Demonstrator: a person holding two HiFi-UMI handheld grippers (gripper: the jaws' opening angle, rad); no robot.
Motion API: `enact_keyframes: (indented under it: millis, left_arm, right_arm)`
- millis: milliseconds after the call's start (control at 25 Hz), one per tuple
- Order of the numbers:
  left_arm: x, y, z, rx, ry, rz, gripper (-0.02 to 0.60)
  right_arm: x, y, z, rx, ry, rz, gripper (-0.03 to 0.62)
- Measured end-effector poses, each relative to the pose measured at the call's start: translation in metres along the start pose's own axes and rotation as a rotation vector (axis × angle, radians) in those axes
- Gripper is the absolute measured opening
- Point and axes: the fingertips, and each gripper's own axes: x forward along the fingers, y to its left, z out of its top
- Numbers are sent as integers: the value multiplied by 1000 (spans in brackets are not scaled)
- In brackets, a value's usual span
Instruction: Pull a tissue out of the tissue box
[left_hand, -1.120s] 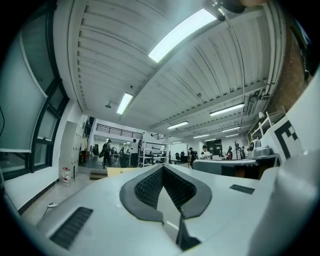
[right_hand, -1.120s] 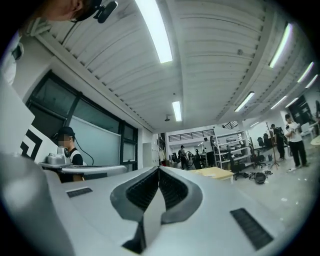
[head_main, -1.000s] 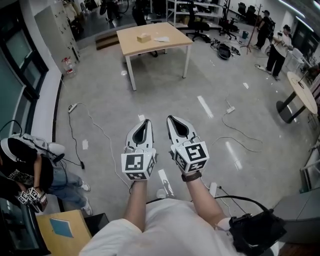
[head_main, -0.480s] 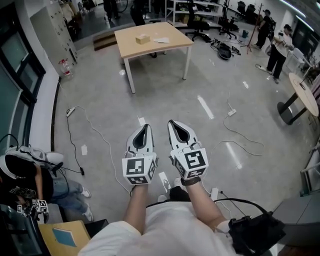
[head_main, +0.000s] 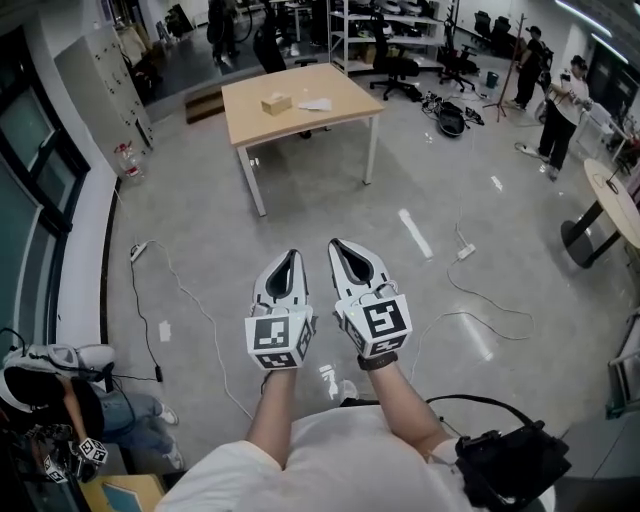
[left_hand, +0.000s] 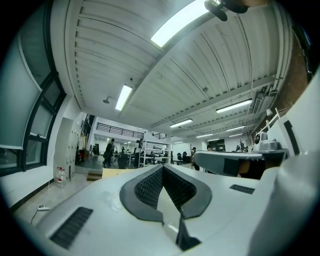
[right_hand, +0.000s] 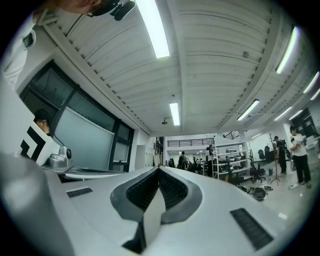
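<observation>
A small tan tissue box (head_main: 276, 102) stands on a wooden table (head_main: 340, 95) far ahead, across the room, with a white sheet (head_main: 314, 104) lying beside it. My left gripper (head_main: 291, 255) and right gripper (head_main: 335, 243) are held side by side at waist height, far short of the table, pointing toward it. Both are shut with nothing between the jaws. The left gripper view shows its shut tips (left_hand: 162, 166) and a strip of the table (left_hand: 117, 172) beyond them. The right gripper view shows its shut tips (right_hand: 159, 169) against the ceiling and far room.
Cables (head_main: 185, 290) and a power strip (head_main: 137, 251) lie on the grey floor between me and the table. A person (head_main: 60, 385) sits low at the left. People (head_main: 562, 105) stand at the far right near a round table (head_main: 612, 205). Chairs and shelves stand behind.
The table and tissue box sit lower and larger in the head view, so I have come closer to them. Both grippers stay shut and side by side.
</observation>
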Motion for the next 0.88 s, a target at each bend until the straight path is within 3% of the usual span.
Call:
enact_keyframes:
  millis: [280, 600, 880]
  left_arm:
    - [62, -3, -8, 4, 4, 50, 2]
    - [124, 10, -24, 11, 46, 53, 2]
    - [206, 40, -39, -20, 34, 37, 2]
  right_arm:
    - [25, -66, -11, 0, 0, -8, 3]
    - [74, -95, -31, 8, 28, 20, 3]
    - [143, -130, -55, -1, 48, 27, 3]
